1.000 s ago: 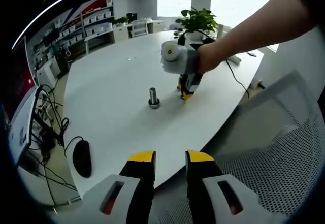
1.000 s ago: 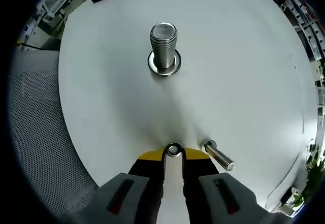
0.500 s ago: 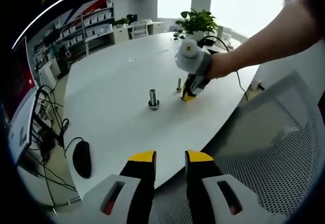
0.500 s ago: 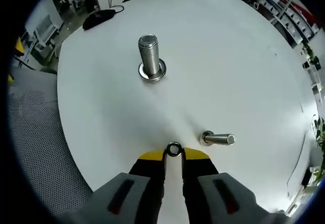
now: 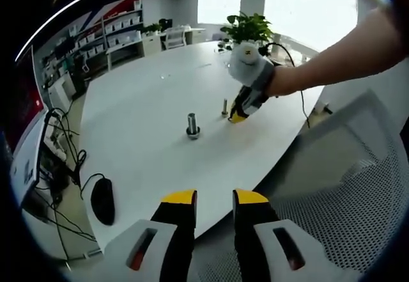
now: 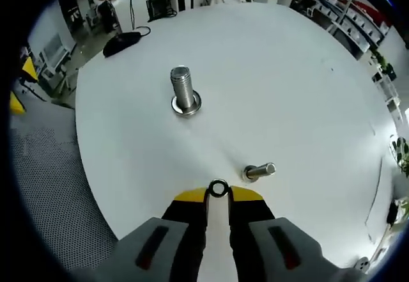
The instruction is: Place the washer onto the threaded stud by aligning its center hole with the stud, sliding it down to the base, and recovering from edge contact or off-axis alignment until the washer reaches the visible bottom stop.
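- The table (image 6: pixel 300 90), white and round, carries everything; a mouse (image 5: pixel 102 199) lies near its edge in the left gripper view, and a plant (image 5: pixel 248 26) stands at the far side.
- The left gripper (image 5: pixel 213 200) hangs off the table's edge above a mesh chair (image 5: pixel 345 192), jaws a little apart with nothing between them.
- The right gripper (image 6: pixel 218 192) is held over the table, its jaws pinching the washer (image 6: pixel 218 188) by the rim, hole showing.
- The big stud (image 6: pixel 183 90) stands upright on its flat base, well ahead of the washer.
- The small stud (image 6: pixel 259 171) sits just beside the right jaw tip, pointing off to the right in the right gripper view.
- Step, as I judge it: the washer is gripped and carried, not yet lined up with any stud.
- Next move calls for turning the washer flat, bringing its hole over a stud's top on axis, then lowering it to the base; which stud is meant I cannot tell.
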